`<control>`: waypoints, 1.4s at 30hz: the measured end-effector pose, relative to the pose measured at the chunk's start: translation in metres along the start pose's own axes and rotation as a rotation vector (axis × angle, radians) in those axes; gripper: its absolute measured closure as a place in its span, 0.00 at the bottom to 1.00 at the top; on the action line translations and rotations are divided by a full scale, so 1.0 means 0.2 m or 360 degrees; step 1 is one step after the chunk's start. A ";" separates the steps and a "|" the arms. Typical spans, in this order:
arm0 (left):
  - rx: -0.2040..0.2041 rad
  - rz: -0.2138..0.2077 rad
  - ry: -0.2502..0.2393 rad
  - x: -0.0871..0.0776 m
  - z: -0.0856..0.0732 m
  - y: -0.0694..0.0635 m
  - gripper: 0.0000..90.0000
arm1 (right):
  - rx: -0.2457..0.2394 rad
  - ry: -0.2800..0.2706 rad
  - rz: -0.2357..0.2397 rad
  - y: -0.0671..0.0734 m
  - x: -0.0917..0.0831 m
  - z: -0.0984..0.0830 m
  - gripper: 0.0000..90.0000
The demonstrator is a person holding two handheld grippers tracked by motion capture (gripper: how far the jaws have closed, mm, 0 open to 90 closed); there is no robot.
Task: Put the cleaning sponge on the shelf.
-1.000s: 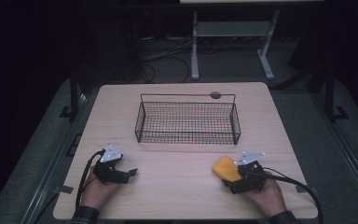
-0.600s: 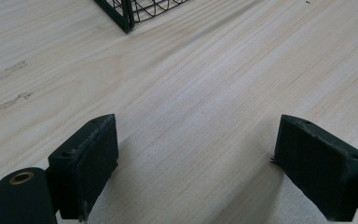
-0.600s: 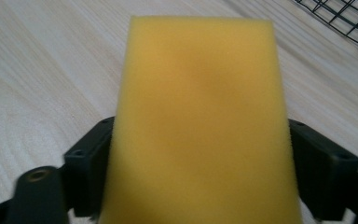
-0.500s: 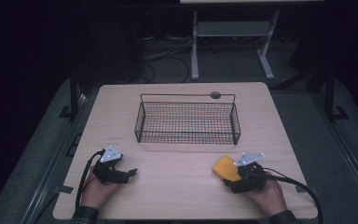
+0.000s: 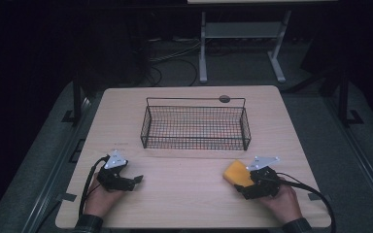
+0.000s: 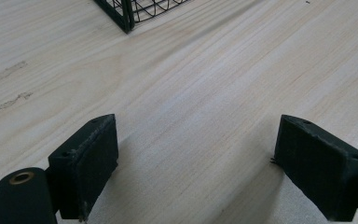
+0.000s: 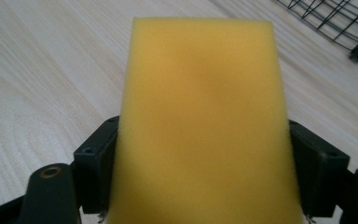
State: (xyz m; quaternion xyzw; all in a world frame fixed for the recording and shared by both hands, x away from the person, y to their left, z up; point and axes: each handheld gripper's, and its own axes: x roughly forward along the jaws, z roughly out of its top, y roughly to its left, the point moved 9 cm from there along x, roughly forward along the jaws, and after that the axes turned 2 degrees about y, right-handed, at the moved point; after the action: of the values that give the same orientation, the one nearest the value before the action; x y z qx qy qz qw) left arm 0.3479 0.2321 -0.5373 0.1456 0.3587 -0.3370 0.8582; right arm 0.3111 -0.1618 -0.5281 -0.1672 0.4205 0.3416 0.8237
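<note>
Holding the yellow sponge (image 7: 200, 121) in your right tongs (image 5: 245, 183), you have it pinched across its width, both black jaws pressing its sides while its far end sticks out ahead of them. In the high view the sponge (image 5: 237, 173) sits near the front right of the surface (image 5: 184, 194), low over the wood; whether it touches the wood, you cannot tell from these views. Your left tongs (image 5: 135, 180) rest at the front left, jaws spread wide with nothing but bare wood grain between them.

The likely step is carrying the sponge to the wire basket (image 5: 195, 127), which stands beyond your hands in the middle of the surface. To do it well, keep the squeeze even so the soft foam does not twist or slip out, lift high enough to clear the basket's near rim, and bring the sponge over the open mesh floor before you let go. Leave the left tongs where they are, well apart from the path.

Farther off, a small dark round disc (image 5: 224, 99) lies at the far edge of the pale wooden surface, just behind the basket. Beyond that the room is dim: a white metal stand (image 5: 240, 34) and loose cables (image 5: 175, 51) on a dark floor.
</note>
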 end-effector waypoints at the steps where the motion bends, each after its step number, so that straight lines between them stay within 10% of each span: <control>1: 0.0000 0.0000 0.0000 0.00 0.00 0.00 0.14 | -0.0003 -0.0004 0.0001 -0.01 0.00 0.00 0.25; 42: -0.0005 -0.0005 -0.0005 0.00 0.00 0.00 0.14 | -0.0004 -0.0053 -0.0019 -0.15 -0.27 0.08 0.25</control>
State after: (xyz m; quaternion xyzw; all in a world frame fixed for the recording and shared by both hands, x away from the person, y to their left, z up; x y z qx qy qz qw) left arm 0.3483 0.2316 -0.5373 0.1432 0.3581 -0.3381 0.8584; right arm 0.3199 -0.1964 -0.4752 -0.1649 0.4052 0.3401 0.8325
